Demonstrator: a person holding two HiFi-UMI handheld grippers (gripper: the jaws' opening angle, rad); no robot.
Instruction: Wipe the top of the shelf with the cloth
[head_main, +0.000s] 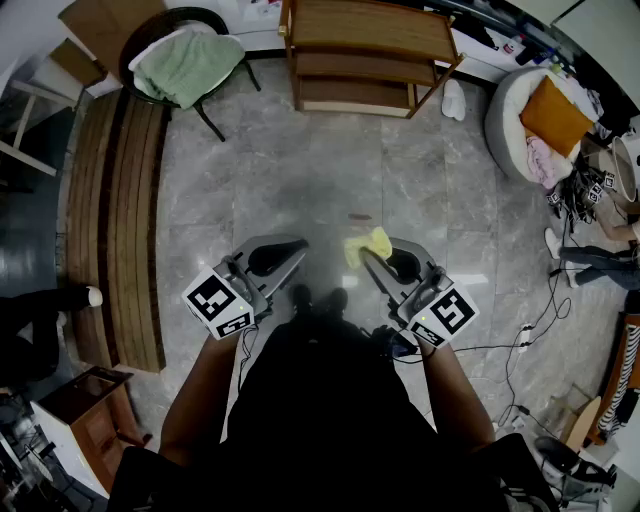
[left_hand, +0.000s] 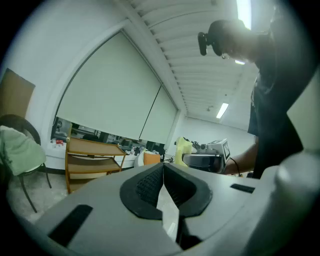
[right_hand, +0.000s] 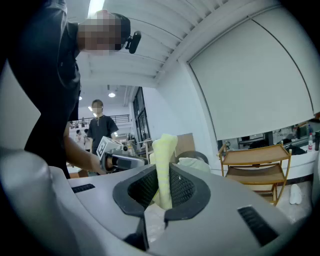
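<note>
1. Grey stone floor (head_main: 300, 180) lies below both tools, in a bright room with pale blinds on the far wall;
2. the right gripper (right_hand: 162, 180) has its jaws pinching the yellow cloth (right_hand: 164, 160); the cloth stands up from between the black pads as a folded strip, and a small part hangs below them;
3. the left gripper (left_hand: 163, 182) is beside the right one and apart from it; its jaws are pressed together, with nothing between them;
4. the wooden shelf (head_main: 368, 40) stands ahead of both grippers and well apart from them, so the cloth is far from its top;
5. ahead and to the left of the left gripper is a black chair (head_main: 212, 122) with a green towel (head_main: 185, 65) on it; a long wooden bench (head_main: 125, 230) runs further left;
6. ahead and to the right of the right gripper, an orange cushion (head_main: 553, 115) lies on a round white seat (head_main: 505, 120).
</note>
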